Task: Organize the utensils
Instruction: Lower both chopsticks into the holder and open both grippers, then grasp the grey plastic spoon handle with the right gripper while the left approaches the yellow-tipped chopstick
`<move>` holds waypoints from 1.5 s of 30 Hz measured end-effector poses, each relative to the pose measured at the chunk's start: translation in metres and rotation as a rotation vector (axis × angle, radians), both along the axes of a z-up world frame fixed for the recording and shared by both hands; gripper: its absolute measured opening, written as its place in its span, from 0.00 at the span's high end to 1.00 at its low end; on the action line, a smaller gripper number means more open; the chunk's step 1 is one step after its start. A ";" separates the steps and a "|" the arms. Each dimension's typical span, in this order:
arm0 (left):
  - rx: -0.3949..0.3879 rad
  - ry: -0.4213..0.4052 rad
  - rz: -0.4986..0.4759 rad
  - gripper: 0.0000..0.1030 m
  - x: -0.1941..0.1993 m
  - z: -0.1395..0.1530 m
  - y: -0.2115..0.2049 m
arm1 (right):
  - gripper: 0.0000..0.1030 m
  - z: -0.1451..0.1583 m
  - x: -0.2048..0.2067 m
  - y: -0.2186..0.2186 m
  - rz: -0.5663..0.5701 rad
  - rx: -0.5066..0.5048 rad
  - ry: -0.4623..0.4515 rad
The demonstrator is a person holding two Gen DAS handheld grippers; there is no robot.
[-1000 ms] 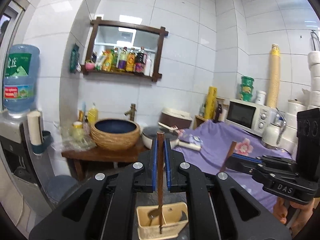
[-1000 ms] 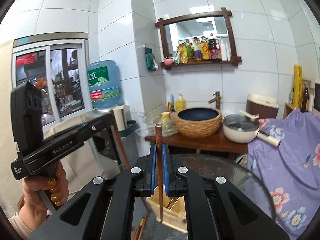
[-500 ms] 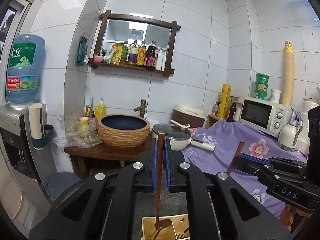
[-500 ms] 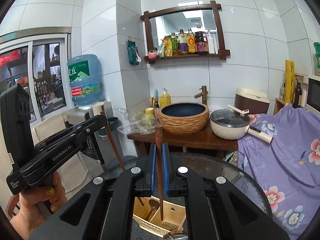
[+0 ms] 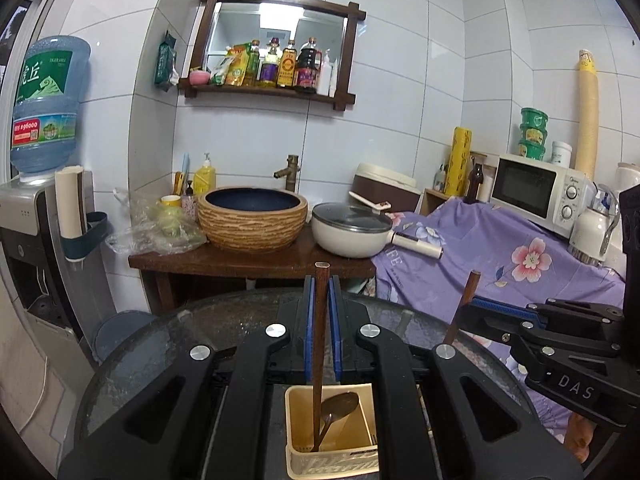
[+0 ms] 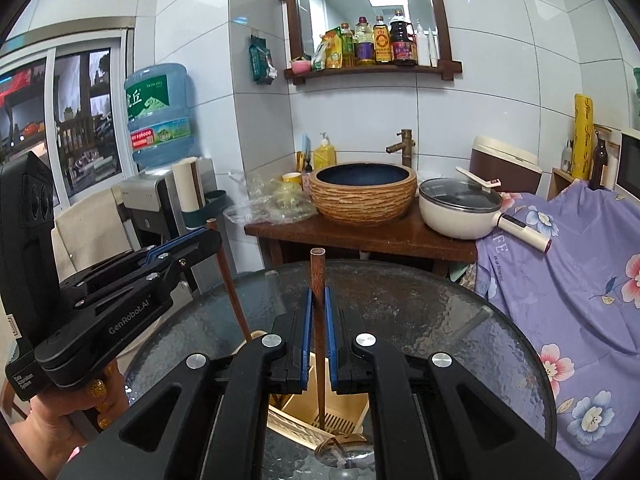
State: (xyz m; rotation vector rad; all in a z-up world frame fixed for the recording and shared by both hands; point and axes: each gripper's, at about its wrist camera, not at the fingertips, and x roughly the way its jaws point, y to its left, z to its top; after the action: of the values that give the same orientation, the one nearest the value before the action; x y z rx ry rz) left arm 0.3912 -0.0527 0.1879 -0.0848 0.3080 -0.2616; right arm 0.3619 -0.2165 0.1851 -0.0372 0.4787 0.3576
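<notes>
My left gripper is shut on a brown chopstick held upright. Its lower end reaches into a beige utensil holder on the round glass table, beside a dark spoon lying in the holder. My right gripper is shut on a second brown chopstick, whose tip dips into the same holder. Each gripper shows in the other's view with its stick: the right gripper at the right, the left gripper at the left, with a hand below it.
Behind the table a wooden stand carries a woven basin and a white lidded pot. A water dispenser stands left. A purple flowered cloth and a microwave fill the right.
Both grippers have sunk toward the glass table with their chopsticks. The sticks' lower ends now reach down into the beige holder. Both grips stay the same.
</notes>
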 end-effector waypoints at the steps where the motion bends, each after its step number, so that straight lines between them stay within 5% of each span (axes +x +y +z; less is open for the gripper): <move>1: -0.001 0.006 0.001 0.93 0.001 -0.004 0.000 | 0.94 -0.002 0.000 0.000 -0.001 -0.003 0.004; 12: 0.010 0.065 0.001 0.93 0.005 -0.031 -0.002 | 0.94 -0.016 0.003 0.002 -0.015 -0.020 0.024; 14: 0.010 0.073 -0.001 0.93 0.006 -0.033 -0.002 | 0.86 -0.016 0.001 -0.001 -0.024 -0.012 0.009; 16: 0.003 0.075 0.001 0.93 0.006 -0.033 0.000 | 0.63 -0.014 0.000 -0.004 -0.032 0.005 -0.004; 20: 0.021 0.072 -0.003 0.91 0.002 -0.032 -0.002 | 0.61 -0.016 -0.003 -0.011 -0.042 0.019 -0.001; 21: 0.021 0.074 -0.008 0.87 0.000 -0.032 -0.001 | 0.60 -0.017 -0.006 -0.013 -0.042 0.021 0.000; 23: 0.007 0.072 -0.014 0.47 -0.004 -0.031 0.001 | 0.60 -0.019 -0.011 -0.017 -0.051 0.018 -0.005; 24: -0.015 0.063 -0.017 0.37 -0.010 -0.031 0.005 | 0.60 -0.021 -0.017 -0.020 -0.066 0.010 -0.010; 30: -0.039 0.067 0.012 0.12 -0.049 -0.044 0.031 | 0.58 -0.040 -0.065 -0.029 -0.055 -0.036 -0.003; 38: 0.058 0.267 0.011 0.13 -0.076 -0.110 0.056 | 0.58 -0.110 -0.100 -0.018 0.064 -0.080 0.198; 45: 0.152 0.426 -0.010 0.40 -0.087 -0.173 0.061 | 0.79 -0.177 -0.100 -0.012 0.082 -0.125 0.370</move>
State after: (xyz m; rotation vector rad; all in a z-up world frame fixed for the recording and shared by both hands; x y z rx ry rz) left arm 0.3043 0.0082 0.0150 0.0125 0.7506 -0.2279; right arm 0.2615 -0.2284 0.0080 -0.1135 0.8676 0.4164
